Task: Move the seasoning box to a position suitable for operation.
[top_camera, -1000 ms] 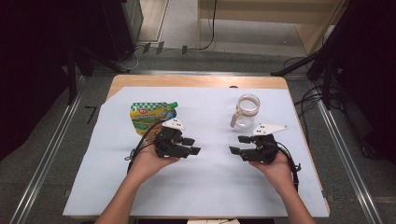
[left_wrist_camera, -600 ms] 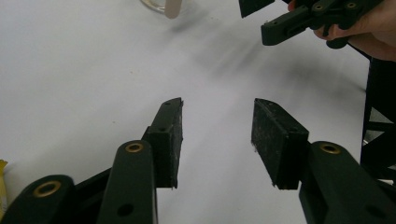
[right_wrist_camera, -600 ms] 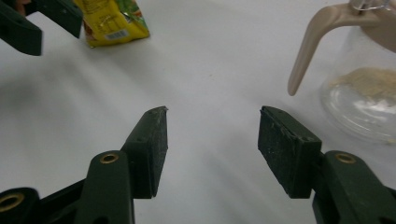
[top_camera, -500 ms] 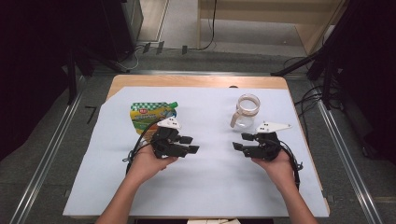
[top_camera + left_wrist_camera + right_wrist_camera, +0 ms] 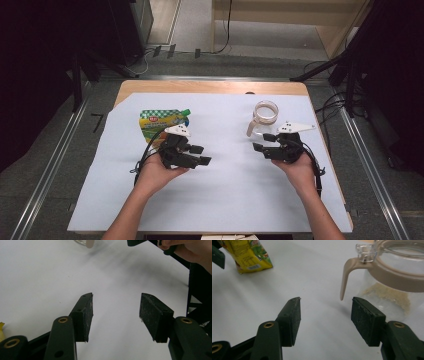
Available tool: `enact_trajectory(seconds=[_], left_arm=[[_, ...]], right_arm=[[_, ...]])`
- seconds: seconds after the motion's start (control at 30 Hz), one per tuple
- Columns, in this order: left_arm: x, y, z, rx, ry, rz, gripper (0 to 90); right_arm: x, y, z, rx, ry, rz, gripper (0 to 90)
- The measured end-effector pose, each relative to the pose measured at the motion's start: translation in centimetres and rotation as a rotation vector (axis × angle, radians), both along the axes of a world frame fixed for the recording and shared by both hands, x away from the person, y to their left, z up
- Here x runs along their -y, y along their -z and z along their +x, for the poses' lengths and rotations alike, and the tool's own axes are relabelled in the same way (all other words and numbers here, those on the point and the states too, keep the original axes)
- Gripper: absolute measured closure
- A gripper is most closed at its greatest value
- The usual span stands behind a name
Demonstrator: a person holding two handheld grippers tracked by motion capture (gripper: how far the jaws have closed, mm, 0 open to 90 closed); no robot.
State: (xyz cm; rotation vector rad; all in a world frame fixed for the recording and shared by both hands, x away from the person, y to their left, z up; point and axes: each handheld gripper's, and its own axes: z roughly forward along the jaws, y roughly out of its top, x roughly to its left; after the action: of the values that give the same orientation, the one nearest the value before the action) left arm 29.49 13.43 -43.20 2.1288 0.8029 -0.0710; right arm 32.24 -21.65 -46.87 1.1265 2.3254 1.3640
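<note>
White paper covers the wooden bench (image 5: 210,87). A yellow-and-green pouch (image 5: 161,122) with a checked top band and a green corner cap lies flat at the left, just beyond the left claw (image 5: 201,155); its print carries a small red logo, but the writing is too blurred to read. A clear glass jug (image 5: 264,116) with a beige collar and handle stands upright at the right, apparently with pale grains at the bottom. The left claw's jaws have just been opening, nothing between them. The right claw (image 5: 264,142), just beside the jug, gapes empty.
</note>
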Motion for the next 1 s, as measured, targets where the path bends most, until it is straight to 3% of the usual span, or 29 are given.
enact_trajectory(seconds=[0.23,0.43,0.57,0.7,0.8,0.9,1.0], left_arm=[[-0.2,-0.1,-0.3,0.024,0.004,0.012,44.4],[-0.6,-0.4,-0.5,0.035,0.004,0.016,43.9],[-0.9,-0.5,-0.5,0.038,-0.006,0.004,43.9],[-0.8,-0.5,-0.7,0.039,-0.006,0.02,43.8],[-0.6,-0.3,-0.6,0.037,0.0,0.033,43.8],[-0.6,-0.2,-0.6,0.034,0.006,0.038,43.7],[-0.5,0.0,-0.6,0.035,0.008,0.035,43.8]], right_arm=[[1.3,-0.5,1.2,0.007,0.052,-0.006,38.3],[2.4,-0.2,2.9,-0.029,0.09,0.008,36.1],[2.6,0.3,3.7,-0.036,0.115,0.0,33.4],[2.7,1.4,5.1,-0.044,0.17,-0.017,26.7],[2.5,1.9,5.9,-0.042,0.191,0.011,19.0],[2.2,2.1,6.3,-0.022,0.204,0.003,17.2],[1.8,3.0,7.2,-0.019,0.214,0.028,13.6]])
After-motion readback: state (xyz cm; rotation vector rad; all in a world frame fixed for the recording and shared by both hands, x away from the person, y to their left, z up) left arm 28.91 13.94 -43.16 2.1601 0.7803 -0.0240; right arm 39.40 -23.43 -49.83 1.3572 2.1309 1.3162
